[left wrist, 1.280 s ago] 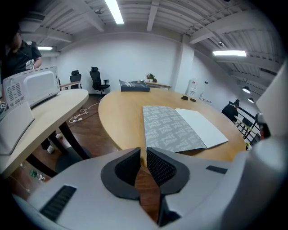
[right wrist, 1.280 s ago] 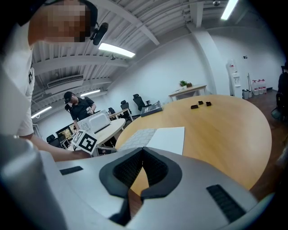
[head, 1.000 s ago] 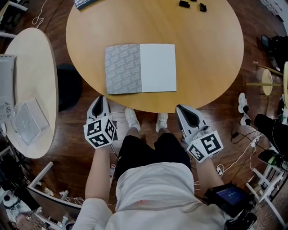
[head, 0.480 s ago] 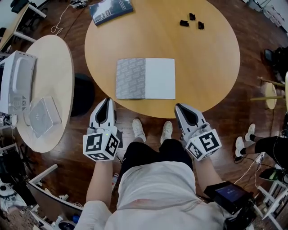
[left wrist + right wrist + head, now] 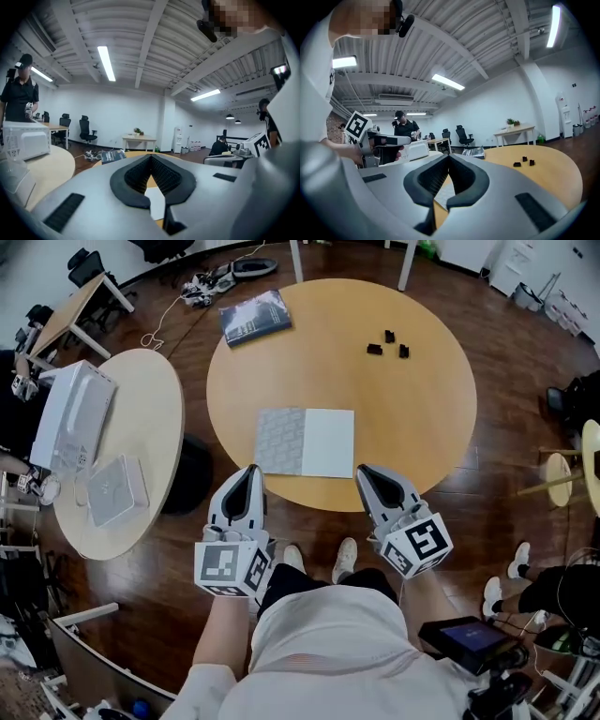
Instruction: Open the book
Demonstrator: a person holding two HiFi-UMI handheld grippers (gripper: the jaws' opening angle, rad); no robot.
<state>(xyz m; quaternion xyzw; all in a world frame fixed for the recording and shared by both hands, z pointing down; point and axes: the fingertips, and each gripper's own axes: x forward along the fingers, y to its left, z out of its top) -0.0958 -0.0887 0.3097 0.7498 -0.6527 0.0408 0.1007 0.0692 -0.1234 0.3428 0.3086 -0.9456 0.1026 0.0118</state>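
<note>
The book lies open and flat near the front edge of the round wooden table. Its left half is grey and patterned, its right page plain white. My left gripper hangs just short of the table edge, below the book's left corner, with its jaws shut and nothing between them. My right gripper hovers by the book's lower right corner, also shut and empty. In the left gripper view a strip of the white page shows under the closed left gripper. Under the right gripper the patterned page shows.
A dark book lies at the table's far left, and small black pieces at the far right. A second round table to the left carries a white box and a clear container. A person in black stands beyond it.
The head view has pulled back, so the table and open book look smaller and sit lower in the frame. Both grippers stay shut near the table's front edge, and the book lies as before.
</note>
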